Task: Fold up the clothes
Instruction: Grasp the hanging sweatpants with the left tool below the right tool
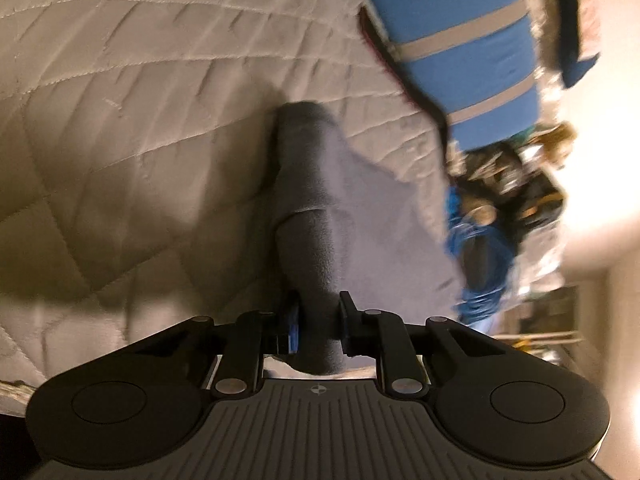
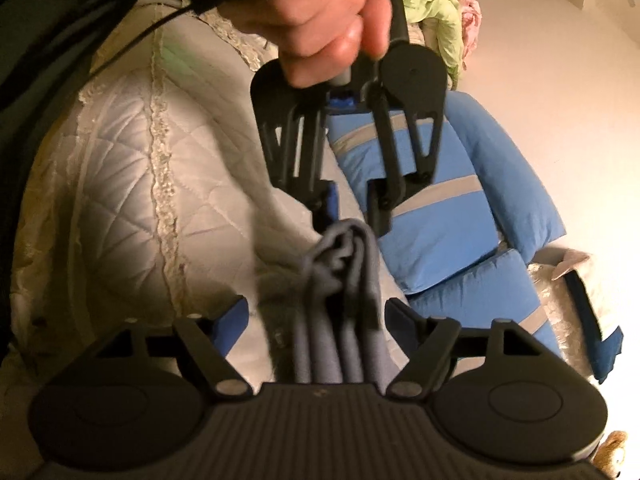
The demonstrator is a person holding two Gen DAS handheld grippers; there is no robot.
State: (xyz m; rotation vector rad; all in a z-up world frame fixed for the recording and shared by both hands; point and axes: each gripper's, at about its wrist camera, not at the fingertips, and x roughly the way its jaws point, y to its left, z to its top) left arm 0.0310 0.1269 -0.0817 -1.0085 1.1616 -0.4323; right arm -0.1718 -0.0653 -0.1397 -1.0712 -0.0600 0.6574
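Observation:
A grey garment (image 1: 312, 184) lies bunched in a long roll on the quilted bedspread (image 1: 140, 100). In the left wrist view my left gripper (image 1: 320, 326) is shut on the near end of the roll, with both pads pressing into the cloth. From the right wrist view, a hand (image 2: 320, 20) holds the left gripper (image 2: 348, 212) pointing down at the gathered top of the garment (image 2: 340, 320). My right gripper (image 2: 316, 316) stands open and wide. The grey folds run between its fingers without touching the pads.
A blue cushion with grey stripes (image 2: 440, 208) lies just right of the garment, at the bed's edge (image 1: 460, 40). A green garment (image 2: 432, 0) sits at the far end. Cluttered items (image 1: 508, 176) lie beyond the cushion. The cream quilt (image 2: 132, 160) stretches to the left.

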